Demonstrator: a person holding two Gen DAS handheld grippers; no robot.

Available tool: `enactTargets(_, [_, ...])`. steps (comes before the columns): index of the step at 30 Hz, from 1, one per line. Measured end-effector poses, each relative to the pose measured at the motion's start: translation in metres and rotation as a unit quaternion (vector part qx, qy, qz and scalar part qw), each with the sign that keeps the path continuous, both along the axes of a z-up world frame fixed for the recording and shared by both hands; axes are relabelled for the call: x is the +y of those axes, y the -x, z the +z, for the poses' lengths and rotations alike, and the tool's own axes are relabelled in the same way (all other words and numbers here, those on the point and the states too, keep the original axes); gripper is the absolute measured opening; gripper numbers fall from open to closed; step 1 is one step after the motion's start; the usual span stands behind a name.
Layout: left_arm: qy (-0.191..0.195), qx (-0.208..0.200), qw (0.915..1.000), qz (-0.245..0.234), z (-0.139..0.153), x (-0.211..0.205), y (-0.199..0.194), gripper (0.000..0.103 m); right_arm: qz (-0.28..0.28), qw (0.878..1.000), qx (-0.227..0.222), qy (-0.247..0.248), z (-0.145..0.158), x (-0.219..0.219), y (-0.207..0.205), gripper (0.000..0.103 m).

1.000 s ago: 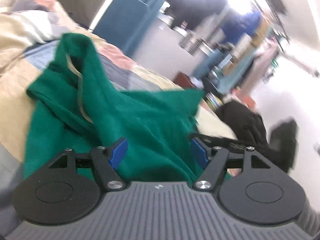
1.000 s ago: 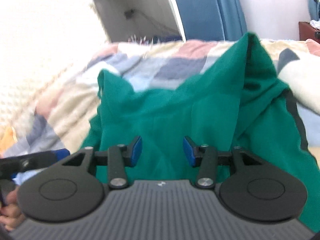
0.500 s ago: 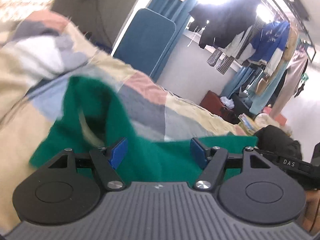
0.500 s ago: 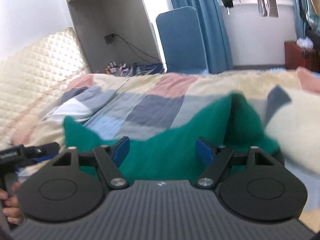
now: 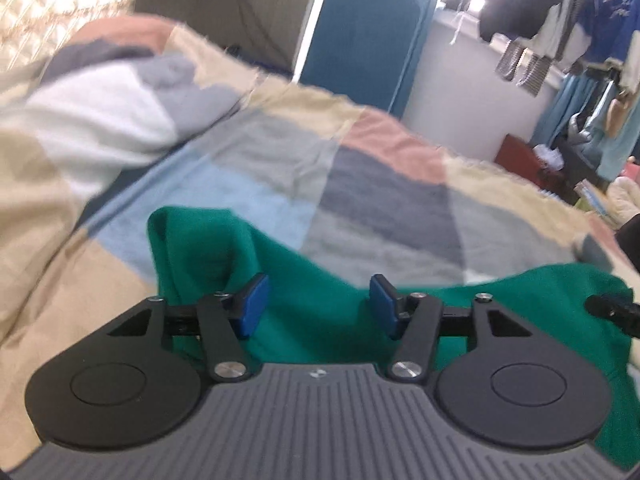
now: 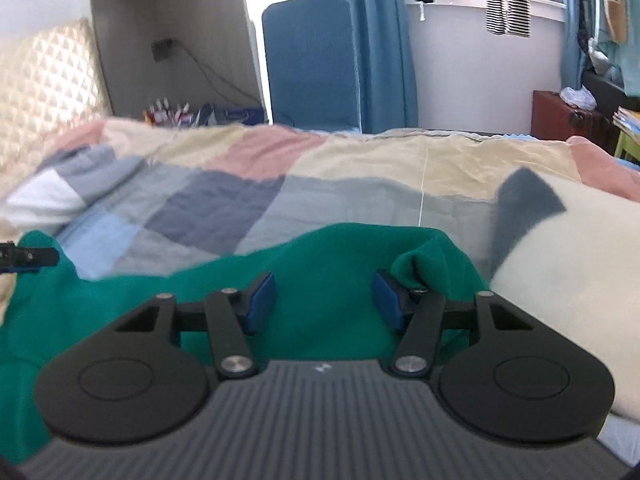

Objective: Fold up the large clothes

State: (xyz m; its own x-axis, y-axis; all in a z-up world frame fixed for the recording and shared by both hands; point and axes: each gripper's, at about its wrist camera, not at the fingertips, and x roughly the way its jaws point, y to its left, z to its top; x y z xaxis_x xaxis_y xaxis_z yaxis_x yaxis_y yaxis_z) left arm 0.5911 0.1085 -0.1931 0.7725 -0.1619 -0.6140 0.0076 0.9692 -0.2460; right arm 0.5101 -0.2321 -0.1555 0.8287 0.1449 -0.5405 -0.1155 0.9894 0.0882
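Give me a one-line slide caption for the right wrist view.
Right gripper, fingers closing, not yet pinching, over green garment on patchwork quilt.

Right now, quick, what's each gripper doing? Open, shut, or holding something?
Left gripper: jaws apart and closing, green garment lies between them, not pinched.
Right gripper: jaws apart and closing over the same green garment, not pinched.

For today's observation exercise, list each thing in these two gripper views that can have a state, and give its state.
green garment: lying rumpled on the bed, not yet folded flat.
left gripper: jaws closing, pads apart, garment beneath them.
right gripper: jaws closing, pads apart over the garment.
patchwork quilt: spread over the bed, wrinkled.
blue curtain: hanging drawn aside.
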Motion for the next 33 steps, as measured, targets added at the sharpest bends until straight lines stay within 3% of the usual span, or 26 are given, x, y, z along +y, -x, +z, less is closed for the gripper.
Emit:
enactTargets(5, [0.023, 0.019, 0.9995, 0.001, -0.025, 0.011, -0.007, 0.053, -0.003, 1.0, 0.021, -0.001, -0.026, -0.003, -0.014, 0.056])
enactTargets(8, [0.029, 0.013, 0.9995, -0.005, -0.02, 0.011, -0.004, 0.053, 0.0, 1.0, 0.012, 0.027, -0.031, 0.007, -0.014, 0.056])
enactTargets(13, [0.022, 0.006, 0.9997, -0.013, 0.004, 0.007, 0.018, 0.059, -0.013, 1.0, 0.007, -0.004, -0.014, 0.004, 0.0, 0.057])
enactTargets(17, [0.031, -0.006, 0.9995, -0.01, 0.025, 0.002, 0.053, 0.063, -0.028, 0.997, 0.005, -0.078, 0.009, -0.009, 0.021, 0.058])
enactTargets(22, [0.043, -0.014, 0.9988, -0.02, 0.045, -0.014, 0.105, 0.063, -0.023, 0.991, 0.006, -0.129, 0.031, -0.014, 0.061, 0.059])
enactTargets(28, [0.087, -0.03, 0.9948, -0.043, 0.061, -0.039, 0.174, 0.064, 0.007, 0.989, 0.031, -0.147, 0.047, -0.007, 0.113, 0.061])
enactTargets(33, [0.077, -0.038, 0.9938, -0.07, 0.07, -0.068, 0.225, 0.064, 0.043, 0.988, 0.042, -0.141, 0.053, 0.008, 0.164, 0.061])
